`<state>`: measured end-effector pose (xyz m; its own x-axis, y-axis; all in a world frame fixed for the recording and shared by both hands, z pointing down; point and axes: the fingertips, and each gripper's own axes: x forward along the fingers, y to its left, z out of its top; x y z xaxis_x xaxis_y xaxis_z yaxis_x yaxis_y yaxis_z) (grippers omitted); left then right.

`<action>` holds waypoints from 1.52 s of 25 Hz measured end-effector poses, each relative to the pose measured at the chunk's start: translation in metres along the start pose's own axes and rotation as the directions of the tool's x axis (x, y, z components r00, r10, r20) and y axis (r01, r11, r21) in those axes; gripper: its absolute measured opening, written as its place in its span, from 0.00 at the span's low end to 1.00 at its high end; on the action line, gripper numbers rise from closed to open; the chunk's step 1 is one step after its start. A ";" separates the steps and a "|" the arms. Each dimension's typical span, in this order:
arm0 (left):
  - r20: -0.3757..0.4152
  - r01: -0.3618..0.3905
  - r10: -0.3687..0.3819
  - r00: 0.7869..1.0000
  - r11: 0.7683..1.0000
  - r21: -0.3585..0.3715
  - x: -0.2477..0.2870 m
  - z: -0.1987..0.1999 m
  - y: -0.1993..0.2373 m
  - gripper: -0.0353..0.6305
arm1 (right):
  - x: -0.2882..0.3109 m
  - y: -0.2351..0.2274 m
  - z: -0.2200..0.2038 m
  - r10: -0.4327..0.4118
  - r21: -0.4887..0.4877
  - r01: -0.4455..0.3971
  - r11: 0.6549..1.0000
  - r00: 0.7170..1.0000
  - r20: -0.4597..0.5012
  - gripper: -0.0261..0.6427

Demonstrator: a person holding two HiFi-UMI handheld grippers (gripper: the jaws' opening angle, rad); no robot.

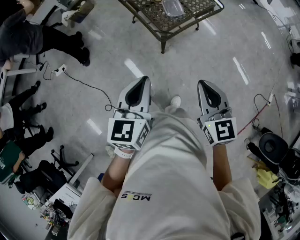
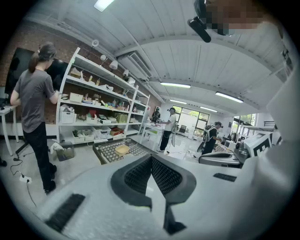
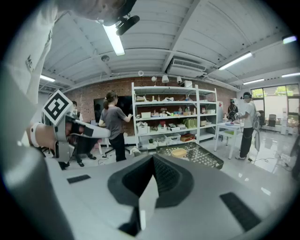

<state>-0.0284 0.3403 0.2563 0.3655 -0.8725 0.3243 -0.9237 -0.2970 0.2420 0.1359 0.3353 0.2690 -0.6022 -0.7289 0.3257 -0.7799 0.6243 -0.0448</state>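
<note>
I hold both grippers out in front of my body, above the floor, jaws pointing forward. The left gripper (image 1: 140, 80) is shut, its two dark pads pressed together with nothing between them (image 2: 151, 157). The right gripper (image 1: 202, 84) is shut the same way and also holds nothing (image 3: 153, 157). Each carries a cube with square markers near my hand. Ahead stands a low table with a metal mesh top (image 1: 159, 21), (image 2: 108, 151), (image 3: 199, 157), and a shallow container (image 1: 174, 7), (image 2: 122, 149), (image 3: 178, 152) sits on it. Neither gripper touches anything.
White shelving full of boxes (image 2: 98, 108), (image 3: 173, 117) lines the brick wall, with a person in a grey shirt (image 2: 35, 108), (image 3: 114, 124) in front of it. A power strip and cable (image 1: 61, 70) lie on the floor at left. Seated people are at far left, and cluttered gear (image 1: 274, 150) at right.
</note>
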 end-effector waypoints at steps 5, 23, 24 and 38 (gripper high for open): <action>0.019 -0.015 0.014 1.000 0.999 0.039 0.012 -0.011 -0.061 0.09 | -0.034 -0.030 0.001 0.026 0.018 -0.027 0.999 0.998 0.064 0.06; 0.008 -0.011 0.011 1.000 0.998 0.064 0.044 -0.017 -0.123 0.09 | -0.059 -0.083 0.001 0.046 0.067 -0.057 0.996 0.986 0.162 0.06; 0.002 -0.011 0.011 1.000 0.998 0.061 0.048 -0.018 -0.123 0.09 | -0.055 -0.088 0.000 0.045 0.078 -0.057 0.995 0.987 0.156 0.06; 0.011 0.001 -0.001 1.000 1.000 -0.004 0.140 0.031 -0.010 0.09 | 0.085 -0.114 0.030 0.013 0.133 -0.024 0.991 0.996 0.084 0.06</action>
<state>0.0281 0.2089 0.2710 0.3647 -0.8767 0.3138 -0.9231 -0.2961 0.2455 0.1690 0.1941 0.2736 -0.6247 -0.7416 0.2443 -0.7807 0.5990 -0.1782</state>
